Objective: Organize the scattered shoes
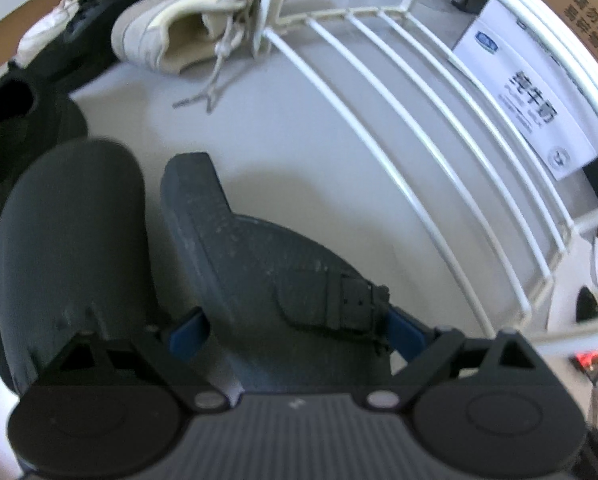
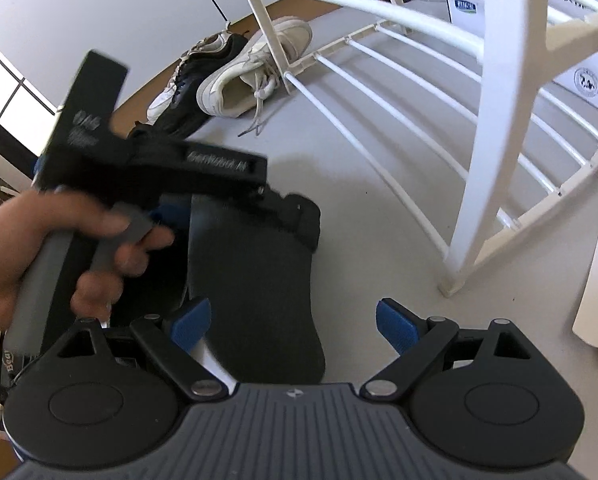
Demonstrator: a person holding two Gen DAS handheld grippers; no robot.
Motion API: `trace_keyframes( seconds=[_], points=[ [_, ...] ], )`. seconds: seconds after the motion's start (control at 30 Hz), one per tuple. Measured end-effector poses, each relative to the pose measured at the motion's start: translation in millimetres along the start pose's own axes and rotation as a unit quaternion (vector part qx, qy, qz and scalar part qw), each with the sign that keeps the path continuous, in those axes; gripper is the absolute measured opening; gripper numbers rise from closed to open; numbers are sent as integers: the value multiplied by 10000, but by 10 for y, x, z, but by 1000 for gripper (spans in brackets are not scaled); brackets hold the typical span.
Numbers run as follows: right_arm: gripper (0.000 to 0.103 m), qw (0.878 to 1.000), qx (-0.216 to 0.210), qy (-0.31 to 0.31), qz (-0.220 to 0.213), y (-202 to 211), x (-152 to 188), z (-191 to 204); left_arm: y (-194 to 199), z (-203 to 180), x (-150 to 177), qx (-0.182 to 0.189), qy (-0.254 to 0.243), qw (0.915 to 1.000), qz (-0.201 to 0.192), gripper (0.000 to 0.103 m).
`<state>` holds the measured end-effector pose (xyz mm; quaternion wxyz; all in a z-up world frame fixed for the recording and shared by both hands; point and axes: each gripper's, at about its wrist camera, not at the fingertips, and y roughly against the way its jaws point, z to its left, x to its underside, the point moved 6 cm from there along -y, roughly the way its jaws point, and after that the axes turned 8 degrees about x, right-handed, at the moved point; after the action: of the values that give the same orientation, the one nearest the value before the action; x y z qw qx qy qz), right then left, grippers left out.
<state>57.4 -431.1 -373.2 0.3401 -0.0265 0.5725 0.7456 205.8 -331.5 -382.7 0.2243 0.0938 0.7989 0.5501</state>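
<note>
Left wrist: dark grey sandal, buckled strap, sole dusty, clamped in left gripper; white rack bare; right gripper spread wide.

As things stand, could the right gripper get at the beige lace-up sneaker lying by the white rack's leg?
Probably yes: the right gripper is open, but the left gripper and its dark slipper lie between it and the beige sneaker.

Bright, even daylight; fisheye bending, motion blur.

Both wrist views steep down, close over floor; share beige sneaker, white rack.
</note>
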Motion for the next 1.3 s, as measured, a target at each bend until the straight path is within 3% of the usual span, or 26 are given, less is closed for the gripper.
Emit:
trace_keyframes(
  seconds=[0.2, 0.6, 0.8, 1.1, 1.3],
  points=[
    [93, 9995, -162, -6, 266, -166, 111, 78, 85, -16, 240, 44, -121, 9999, 84, 95],
    [94, 9976, -314, -397, 477, -313, 105, -19, 132, -64, 157, 58, -165, 9995, 276, 97],
    [94, 9934, -605, -729, 646, -359, 133, -65, 232, -15, 148, 140, -195, 9989, 394, 97],
    [95, 9862, -1035, -990, 829, -448, 132, -24, 681, 161, 116, 111, -363, 9988, 314, 97],
    [98, 9833, -1196, -1021, 918, -498, 176, 44, 1086, 236, 309, 206, -349, 9991, 101, 97]
  ],
)
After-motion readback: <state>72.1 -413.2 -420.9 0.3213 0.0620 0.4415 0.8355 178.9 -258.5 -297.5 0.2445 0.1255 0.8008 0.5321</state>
